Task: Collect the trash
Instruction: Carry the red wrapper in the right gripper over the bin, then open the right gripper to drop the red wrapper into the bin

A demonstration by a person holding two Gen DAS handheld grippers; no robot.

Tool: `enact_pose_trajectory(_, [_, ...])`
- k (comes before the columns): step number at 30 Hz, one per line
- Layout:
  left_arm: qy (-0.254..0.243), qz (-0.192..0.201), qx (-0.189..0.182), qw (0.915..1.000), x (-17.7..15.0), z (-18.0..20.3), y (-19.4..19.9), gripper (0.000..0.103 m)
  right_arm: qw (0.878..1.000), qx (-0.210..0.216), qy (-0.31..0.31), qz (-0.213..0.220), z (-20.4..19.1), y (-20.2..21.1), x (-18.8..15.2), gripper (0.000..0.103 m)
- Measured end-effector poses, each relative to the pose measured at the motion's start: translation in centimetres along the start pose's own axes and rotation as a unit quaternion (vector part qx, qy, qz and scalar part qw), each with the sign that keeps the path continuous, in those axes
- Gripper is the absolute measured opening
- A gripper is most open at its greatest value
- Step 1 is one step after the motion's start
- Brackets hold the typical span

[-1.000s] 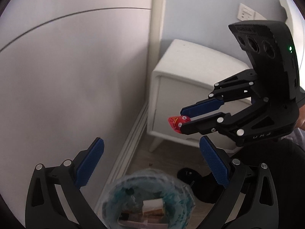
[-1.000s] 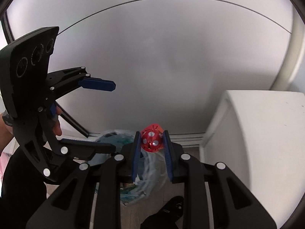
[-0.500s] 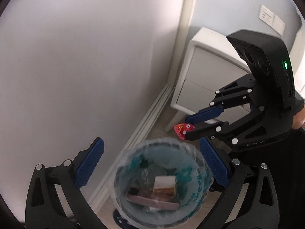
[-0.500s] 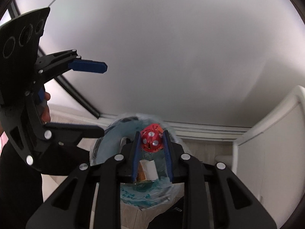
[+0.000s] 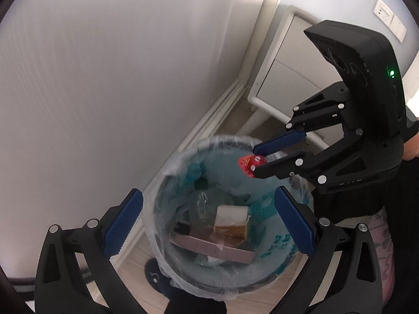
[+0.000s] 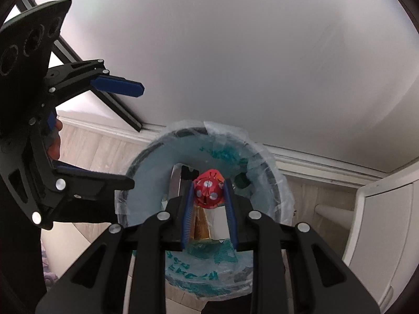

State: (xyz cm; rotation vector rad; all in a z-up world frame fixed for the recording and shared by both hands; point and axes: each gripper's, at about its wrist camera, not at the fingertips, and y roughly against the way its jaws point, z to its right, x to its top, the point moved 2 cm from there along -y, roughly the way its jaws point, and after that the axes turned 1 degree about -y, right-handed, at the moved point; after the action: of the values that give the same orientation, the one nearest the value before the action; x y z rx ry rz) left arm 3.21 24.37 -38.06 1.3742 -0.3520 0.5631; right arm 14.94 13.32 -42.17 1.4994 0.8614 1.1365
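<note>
My right gripper (image 6: 208,191) is shut on a small red wrapper with white dots (image 6: 209,191) and holds it over the open mouth of the trash bin (image 6: 272,180). In the left wrist view the right gripper (image 5: 258,161) holds the red wrapper (image 5: 251,164) above the bin's far rim (image 5: 227,140). The bin has a clear liner with teal print and holds a small box (image 5: 231,222) and a pink flat pack (image 5: 212,247). My left gripper (image 5: 208,222) is open and empty, just above the bin's near side; it also shows in the right wrist view (image 6: 128,136).
The bin stands on a wood floor against a white wall (image 5: 104,65) with a baseboard (image 5: 209,120). A white bedside cabinet (image 5: 290,76) stands right of the bin. A dark slipper (image 5: 157,274) lies at the bin's foot.
Both grippers have tilted down and moved in over the bin. The red wrapper, first held in front of the cabinet, now hangs above the bin's opening.
</note>
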Motion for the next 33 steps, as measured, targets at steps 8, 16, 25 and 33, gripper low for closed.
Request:
enact_pose_trajectory(8, [0.021,-0.026,-0.036,0.9988,-1.9,-0.4,-3.2,0.097,0.999,-0.005,0.013,-0.035,0.1,-2.7,-0.6,0.023])
enact_pose_trajectory(16, [0.012,-0.065,-0.047,0.9967,-3.5,-0.3,-5.5,0.097,0.997,0.001,0.018,-0.072,-0.1,-5.4,-1.7,0.023])
enact_pose_trajectory(25, [0.012,-0.101,-0.045,0.9938,-5.0,-0.2,-7.6,0.097,0.993,0.006,0.054,-0.109,-1.9,-8.0,-3.0,0.023])
enact_pose_trajectory(33, [-0.025,-0.105,-0.043,0.9932,-5.4,1.4,-7.2,0.097,0.992,-0.012,0.067,-0.106,-2.2,-7.9,-3.0,0.027])
